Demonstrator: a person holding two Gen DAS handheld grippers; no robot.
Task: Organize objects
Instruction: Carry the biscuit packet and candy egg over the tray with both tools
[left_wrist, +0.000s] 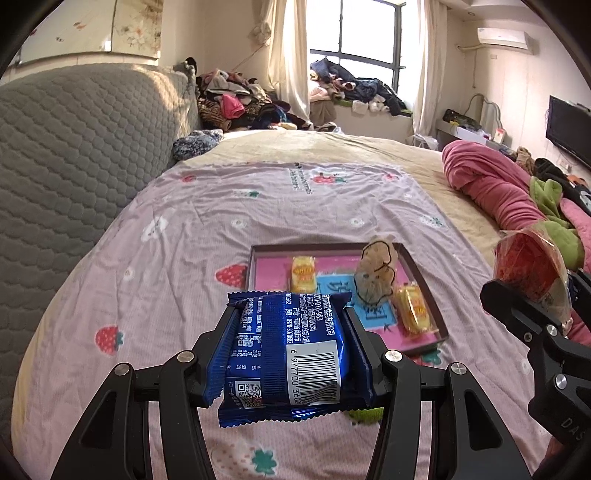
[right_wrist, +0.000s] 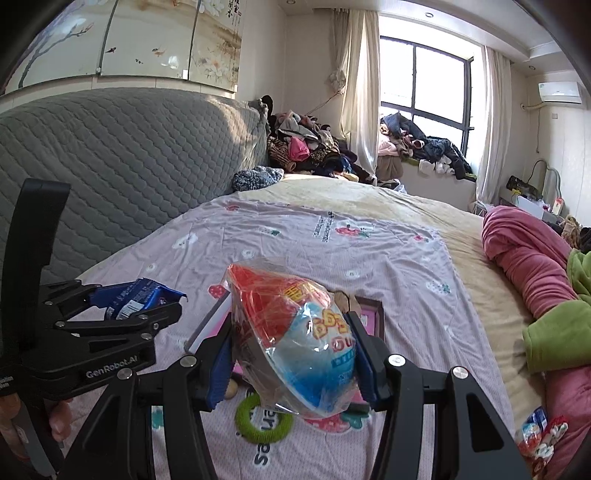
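My left gripper (left_wrist: 290, 314) is shut on a blue snack packet (left_wrist: 295, 354) and holds it above the bed, just in front of the tray. The shallow pink-lined tray (left_wrist: 428, 295) lies on the sheet and holds two yellow snack packs (left_wrist: 303, 274) and a clear bag tied with black cord (left_wrist: 376, 277). My right gripper (right_wrist: 291, 325) is shut on a red and blue snack bag (right_wrist: 295, 343), held above the tray's corner (right_wrist: 373, 306). The left gripper with its packet (right_wrist: 129, 295) shows at the left of the right wrist view.
The bed has a pink strawberry-print sheet (left_wrist: 207, 221) and a grey quilted headboard (left_wrist: 74, 147) on the left. A pink and green bundle of bedding (left_wrist: 509, 199) lies on the right. A green ring (right_wrist: 258, 417) lies under the right gripper. More snack packs (right_wrist: 539, 439) lie at the bed's right edge.
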